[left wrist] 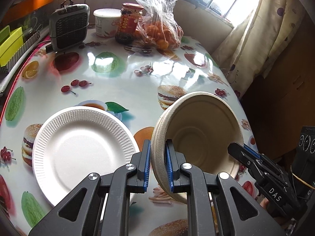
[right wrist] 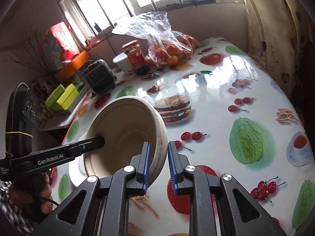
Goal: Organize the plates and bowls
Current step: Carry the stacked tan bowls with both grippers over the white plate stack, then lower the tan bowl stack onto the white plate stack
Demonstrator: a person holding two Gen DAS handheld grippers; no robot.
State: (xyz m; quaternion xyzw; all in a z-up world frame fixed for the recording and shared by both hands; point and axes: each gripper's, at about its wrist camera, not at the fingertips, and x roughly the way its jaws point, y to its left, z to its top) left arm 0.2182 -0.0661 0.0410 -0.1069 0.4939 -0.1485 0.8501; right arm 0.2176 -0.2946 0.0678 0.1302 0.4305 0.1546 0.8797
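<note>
Beige bowl stack (left wrist: 198, 133) is up off the bench (left wrist: 122, 82), tilted, rim pinched on both sides: left gripper (left wrist: 158, 165) clamped on one edge, right gripper (right wrist: 158, 165) on the opposite. White paper plate (left wrist: 82, 149) lies flat just beside it.

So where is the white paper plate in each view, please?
Left wrist view: white paper plate lies lower left on the table, beside the held brown bowl.
Right wrist view: only its rim shows, lower left under the bowl.
Shared landmark: red-lidded jar.
</note>
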